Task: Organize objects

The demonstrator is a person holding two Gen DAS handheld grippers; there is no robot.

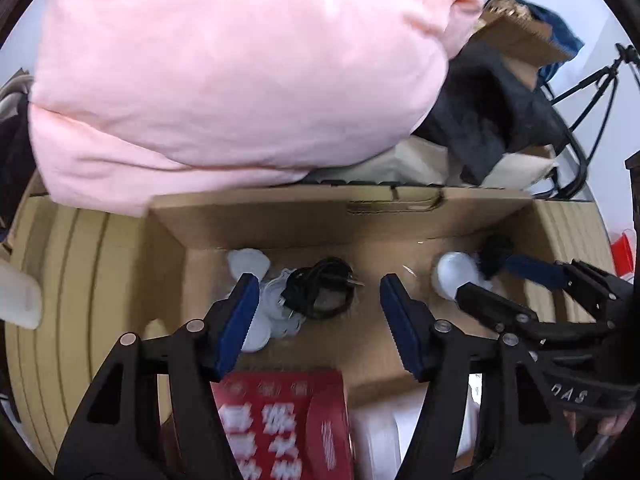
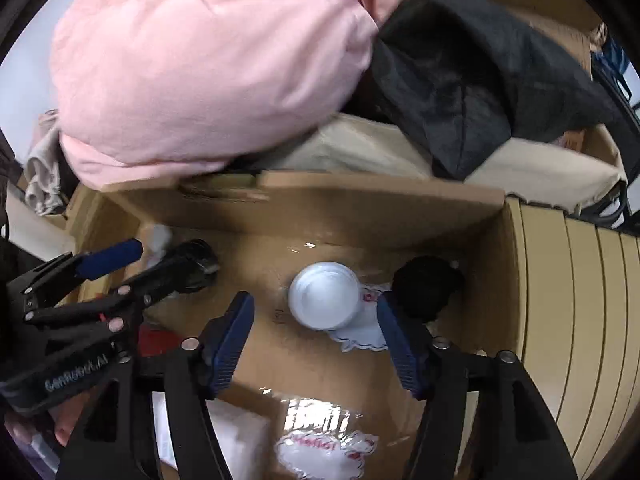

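Fingers (image 1: 244,312) of both grippers gape empty over a cardboard box (image 1: 280,224) beneath pink bedding (image 1: 224,76).

Cardboard box (image 2: 380,204) with white cup (image 2: 323,295), cable (image 1: 320,292).

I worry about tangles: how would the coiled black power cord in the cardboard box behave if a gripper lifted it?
The black power cord is probably floppy: it lies in loose loops with no visible tie, so the coil may unwind and dangle. Its plug end would likely swing as the heavier part. It overlaps white packets, so it might drag one along.
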